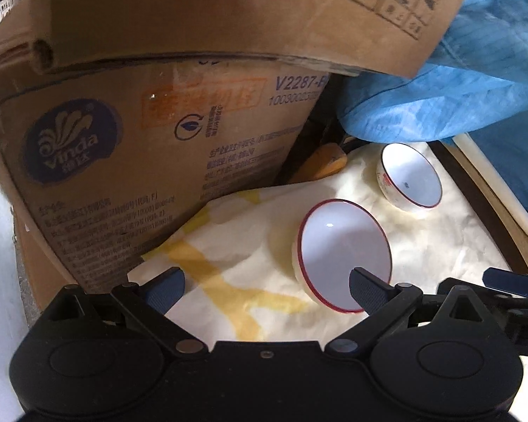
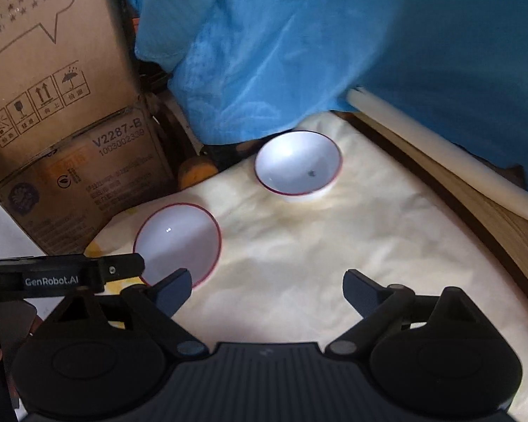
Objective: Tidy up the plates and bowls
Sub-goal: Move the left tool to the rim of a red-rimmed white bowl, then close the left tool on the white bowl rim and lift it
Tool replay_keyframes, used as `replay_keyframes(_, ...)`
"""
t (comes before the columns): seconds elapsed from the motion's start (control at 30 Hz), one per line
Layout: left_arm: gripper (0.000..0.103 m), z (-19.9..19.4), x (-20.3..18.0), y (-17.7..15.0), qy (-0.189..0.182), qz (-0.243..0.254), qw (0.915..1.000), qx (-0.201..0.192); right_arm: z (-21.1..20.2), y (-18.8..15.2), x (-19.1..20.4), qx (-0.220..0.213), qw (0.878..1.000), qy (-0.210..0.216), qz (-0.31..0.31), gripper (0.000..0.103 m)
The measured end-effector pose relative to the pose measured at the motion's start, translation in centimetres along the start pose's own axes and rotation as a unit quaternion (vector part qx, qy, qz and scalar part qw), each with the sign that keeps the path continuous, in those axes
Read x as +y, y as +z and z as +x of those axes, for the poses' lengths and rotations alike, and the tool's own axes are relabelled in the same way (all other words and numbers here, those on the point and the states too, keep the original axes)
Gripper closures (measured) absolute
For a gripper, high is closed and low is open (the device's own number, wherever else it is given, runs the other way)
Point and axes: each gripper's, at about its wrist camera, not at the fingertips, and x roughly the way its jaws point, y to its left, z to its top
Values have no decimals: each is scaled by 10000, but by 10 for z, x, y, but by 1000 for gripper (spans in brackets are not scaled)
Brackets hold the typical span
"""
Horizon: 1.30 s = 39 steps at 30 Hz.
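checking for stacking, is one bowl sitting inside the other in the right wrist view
No, the near bowl and the far bowl sit apart on the cream cloth, with bare cloth between them.

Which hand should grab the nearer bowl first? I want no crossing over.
Left, probably. Its open tool already has one finger over the nearer bowl; the right tool hangs open over bare cloth beside it.

We see each black hand-held gripper [image 2: 265, 290] with dark blue ribbed fingertips [image 1: 165, 290], round pivot screws and white "GenRobot.AI" lettering.
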Motion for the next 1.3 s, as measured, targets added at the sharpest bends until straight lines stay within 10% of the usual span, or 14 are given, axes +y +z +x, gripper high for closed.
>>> replay_keyframes(0.83, 32, 2, -24, -4, 617, 461, 9968, -225, 48, 23, 8, 394, 9979, 476, -174, 59)
replay_keyframes(1.3, 63, 12, -23, -5, 13, 358, 9994, -4, 57, 20, 6, 524, 9967, 615, -74, 76)
